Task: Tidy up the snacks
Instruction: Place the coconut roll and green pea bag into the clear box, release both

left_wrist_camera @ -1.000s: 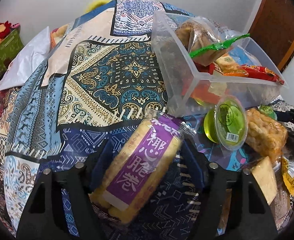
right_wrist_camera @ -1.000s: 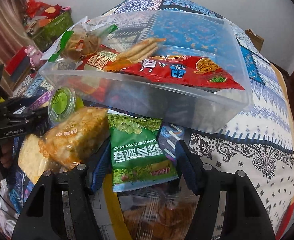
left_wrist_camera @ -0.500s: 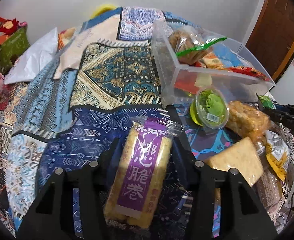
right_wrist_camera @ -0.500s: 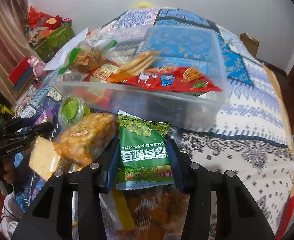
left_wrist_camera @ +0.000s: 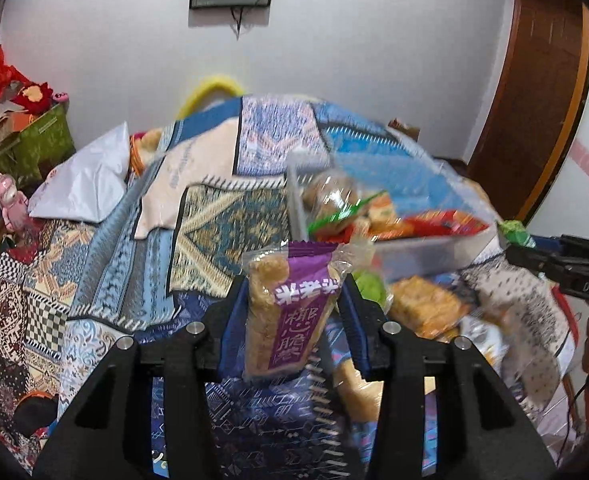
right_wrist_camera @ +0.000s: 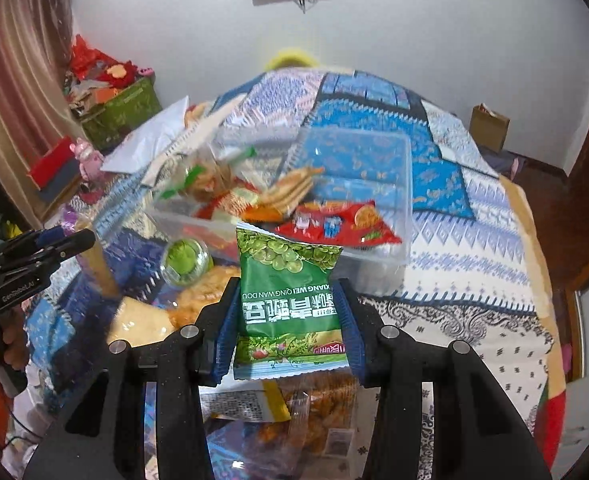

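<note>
My left gripper (left_wrist_camera: 290, 316) is shut on a purple-labelled rice-roll packet (left_wrist_camera: 290, 312) and holds it lifted above the patterned bedspread. My right gripper (right_wrist_camera: 286, 320) is shut on a green pea snack bag (right_wrist_camera: 288, 292), also lifted. A clear plastic bin (right_wrist_camera: 374, 256) with several snacks inside sits ahead of both; it also shows in the left wrist view (left_wrist_camera: 422, 248). Loose snacks lie in front of the bin: a green jelly cup (right_wrist_camera: 184, 264), an orange-brown cracker pack (left_wrist_camera: 426, 308) and a pale cracker pack (right_wrist_camera: 142, 320).
The patterned bedspread (left_wrist_camera: 126, 248) covers the bed. A white bag (left_wrist_camera: 82, 180) lies at its far left. A green box (right_wrist_camera: 122, 112) of clutter stands by the wall. A wooden door (left_wrist_camera: 534, 100) is at right. A fried-snack pack (right_wrist_camera: 306, 412) lies under my right gripper.
Both grippers have closed on their packets and lifted them up and back from the bed. The views now tilt up toward the wall.
</note>
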`<state>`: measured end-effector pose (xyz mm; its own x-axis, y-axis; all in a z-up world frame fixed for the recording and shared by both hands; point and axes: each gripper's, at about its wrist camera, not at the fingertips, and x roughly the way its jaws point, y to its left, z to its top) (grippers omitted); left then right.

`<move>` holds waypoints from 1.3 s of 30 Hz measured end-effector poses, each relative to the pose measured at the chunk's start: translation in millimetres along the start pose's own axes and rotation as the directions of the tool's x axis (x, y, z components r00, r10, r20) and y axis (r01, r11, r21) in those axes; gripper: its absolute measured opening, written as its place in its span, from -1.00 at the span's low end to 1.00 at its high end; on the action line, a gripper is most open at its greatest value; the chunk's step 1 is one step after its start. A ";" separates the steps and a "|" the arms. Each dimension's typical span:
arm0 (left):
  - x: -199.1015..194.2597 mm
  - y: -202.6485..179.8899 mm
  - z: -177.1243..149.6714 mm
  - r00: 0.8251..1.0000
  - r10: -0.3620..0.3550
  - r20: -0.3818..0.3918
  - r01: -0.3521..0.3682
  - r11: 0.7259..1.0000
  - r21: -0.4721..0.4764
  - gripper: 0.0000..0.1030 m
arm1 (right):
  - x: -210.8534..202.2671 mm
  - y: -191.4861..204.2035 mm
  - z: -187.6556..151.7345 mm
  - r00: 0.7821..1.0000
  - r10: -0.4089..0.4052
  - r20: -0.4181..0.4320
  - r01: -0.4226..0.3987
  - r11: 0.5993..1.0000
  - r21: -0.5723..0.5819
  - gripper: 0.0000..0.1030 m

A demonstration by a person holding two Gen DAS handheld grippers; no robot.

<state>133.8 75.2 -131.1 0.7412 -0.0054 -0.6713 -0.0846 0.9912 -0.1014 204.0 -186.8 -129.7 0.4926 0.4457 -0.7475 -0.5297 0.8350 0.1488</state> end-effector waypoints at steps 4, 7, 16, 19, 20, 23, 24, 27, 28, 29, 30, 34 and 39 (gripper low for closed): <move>-11.7 -7.2 16.8 0.999 -0.026 0.047 0.026 1.000 -0.006 -0.13 | -10.2 1.0 6.5 0.999 0.000 0.037 0.001 1.000 -0.007 -0.18; -17.2 -13.7 30.9 0.996 -0.039 0.083 0.040 0.999 0.000 -0.13 | -13.9 -1.6 14.0 0.998 -0.007 0.059 0.008 1.000 -0.008 -0.18; -16.1 -41.5 68.3 0.983 -0.115 0.142 0.115 0.993 0.009 -0.13 | -14.5 -11.7 38.5 0.993 -0.013 0.117 0.011 1.000 0.019 -0.18; -4.3 -53.0 76.8 0.980 -0.138 0.143 0.138 0.990 0.010 -0.13 | -9.3 -15.0 44.2 0.992 -0.010 0.123 0.007 1.000 0.030 -0.18; -0.6 -55.8 78.6 0.979 -0.148 0.140 0.149 0.989 0.010 -0.13 | -5.8 -16.5 47.1 0.992 -0.013 0.123 0.008 0.999 0.037 -0.18; 14.6 -65.8 82.5 0.976 -0.180 0.122 0.181 0.983 0.007 -0.13 | 1.3 -21.0 51.3 0.993 -0.012 0.119 0.007 0.999 0.048 -0.18; 19.3 -68.9 83.1 0.976 -0.183 0.118 0.183 0.983 0.008 -0.13 | 3.6 -22.3 52.5 0.993 -0.017 0.117 0.011 0.999 0.051 -0.18; 37.2 -78.1 85.2 0.976 -0.198 0.092 0.198 0.980 0.008 -0.13 | 13.6 -27.2 55.3 0.994 -0.024 0.106 0.018 0.998 0.062 -0.18; 45.3 -81.2 85.6 0.976 -0.203 0.078 0.203 0.979 0.007 -0.13 | 16.9 -28.6 56.1 0.995 -0.025 0.101 0.018 0.998 0.066 -0.18; 51.2 -83.2 85.7 0.977 -0.201 0.069 0.201 0.980 0.003 -0.13 | 20.8 -30.3 56.3 0.995 -0.027 0.095 0.020 0.997 0.071 -0.18; 59.1 -85.2 85.7 0.979 -0.197 0.059 0.198 0.980 -0.002 -0.13 | 25.1 -32.3 56.5 0.996 -0.031 0.089 0.024 0.997 0.076 -0.18; 84.2 -89.3 86.0 0.979 -0.201 0.017 0.201 0.979 -0.025 -0.13 | 40.8 -38.4 58.2 0.997 -0.039 0.061 0.033 0.995 0.091 -0.18; 111.9 -90.0 85.0 0.980 -0.195 -0.045 0.192 0.980 -0.057 -0.13 | 62.3 -42.1 62.2 0.998 -0.051 0.023 0.049 0.995 0.087 -0.18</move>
<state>281.0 -3.4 -134.7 0.7130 -0.2043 -0.6708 0.0214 0.9625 -0.2704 300.0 -174.1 -142.3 0.5344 0.4099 -0.7392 -0.4432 0.8806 0.1679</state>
